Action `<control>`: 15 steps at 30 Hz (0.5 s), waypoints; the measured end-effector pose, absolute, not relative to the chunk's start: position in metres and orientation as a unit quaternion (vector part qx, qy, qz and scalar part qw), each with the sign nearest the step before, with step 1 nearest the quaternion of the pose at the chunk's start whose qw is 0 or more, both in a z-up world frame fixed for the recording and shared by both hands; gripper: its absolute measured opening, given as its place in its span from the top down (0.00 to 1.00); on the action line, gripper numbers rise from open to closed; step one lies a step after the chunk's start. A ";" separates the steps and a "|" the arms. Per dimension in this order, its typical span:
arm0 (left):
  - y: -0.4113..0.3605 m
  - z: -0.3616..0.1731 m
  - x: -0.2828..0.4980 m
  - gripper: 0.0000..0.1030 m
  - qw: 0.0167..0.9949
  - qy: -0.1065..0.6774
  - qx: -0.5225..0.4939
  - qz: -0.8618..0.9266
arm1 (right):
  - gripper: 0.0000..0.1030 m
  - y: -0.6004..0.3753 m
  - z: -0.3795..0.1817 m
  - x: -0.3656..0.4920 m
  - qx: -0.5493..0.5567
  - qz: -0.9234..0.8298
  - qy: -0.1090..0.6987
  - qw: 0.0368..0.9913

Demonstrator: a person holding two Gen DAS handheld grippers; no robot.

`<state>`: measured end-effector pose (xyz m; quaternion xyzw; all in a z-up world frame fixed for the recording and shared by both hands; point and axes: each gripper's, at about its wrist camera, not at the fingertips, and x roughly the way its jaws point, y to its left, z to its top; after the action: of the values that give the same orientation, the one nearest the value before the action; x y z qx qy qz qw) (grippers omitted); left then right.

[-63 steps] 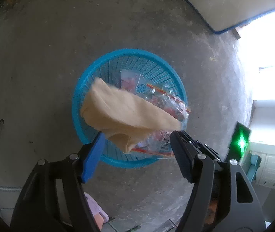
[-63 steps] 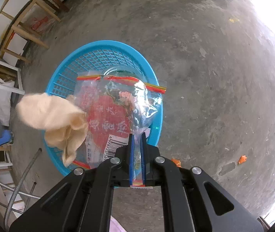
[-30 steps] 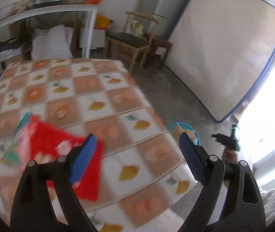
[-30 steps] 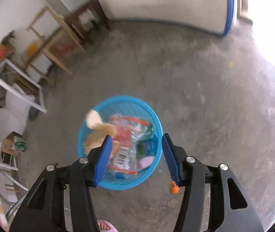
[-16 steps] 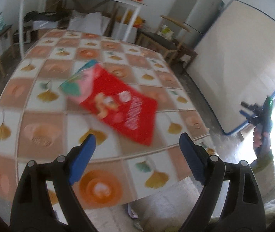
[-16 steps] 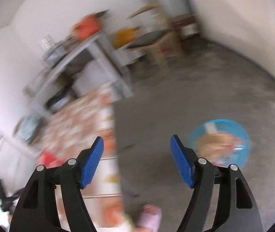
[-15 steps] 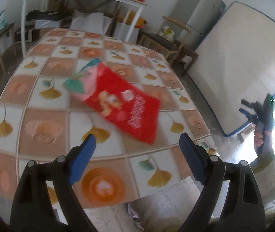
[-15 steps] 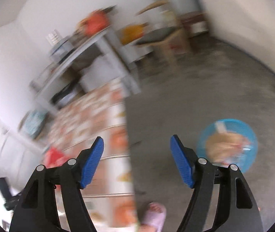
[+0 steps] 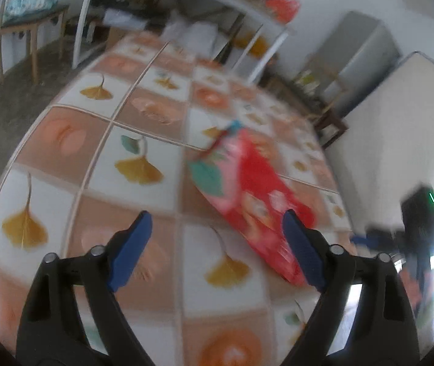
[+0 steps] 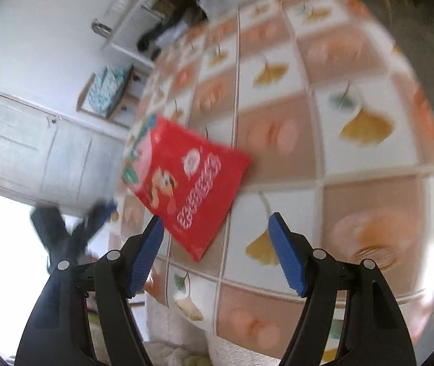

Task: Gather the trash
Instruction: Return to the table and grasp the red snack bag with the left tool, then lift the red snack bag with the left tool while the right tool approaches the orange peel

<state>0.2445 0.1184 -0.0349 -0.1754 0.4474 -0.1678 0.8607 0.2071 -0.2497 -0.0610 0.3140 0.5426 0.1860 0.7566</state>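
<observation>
Right, both claws gape wide and empty: right gripper (image 10: pixel 215 236) hovers nearest the red snack packet (image 10: pixel 191 189) lying flat on the tablecloth (image 10: pixel 354 158), so pinch its near corner; left gripper (image 9: pixel 215 241) waits

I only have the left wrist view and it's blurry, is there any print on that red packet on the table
Observer: Yes. In the right wrist view the red packet shows white lettering and a cartoon figure on its face.
Operator: Is the right gripper holding anything?
Observer: No. The right gripper is open and empty, its fingers above the tablecloth.
Operator: Which part of the packet is nearest to it?
Observer: One corner of the packet points toward it, just ahead of its left finger.
</observation>
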 end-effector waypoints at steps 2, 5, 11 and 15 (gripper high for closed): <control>0.118 -0.042 0.274 0.34 0.850 0.467 -0.177 -0.166 | 0.33 -0.240 -0.073 0.210 0.324 0.185 0.558 0.741; 0.109 -0.056 0.310 0.39 0.827 0.501 -0.172 -0.188 | 0.33 -0.228 -0.087 0.214 0.336 0.184 0.571 0.726; 0.092 -0.070 0.313 0.77 0.810 0.517 -0.174 -0.216 | 0.34 -0.220 -0.093 0.219 0.342 0.187 0.571 0.722; 0.084 -0.064 0.278 0.85 0.812 0.498 -0.192 -0.237 | 0.41 -0.233 -0.093 0.211 0.351 0.185 0.571 0.719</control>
<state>0.2785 0.0837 -0.0635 -0.1916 0.4980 -0.2368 0.8119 0.2107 -0.2330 -0.0933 0.3505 0.5712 0.1847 0.7189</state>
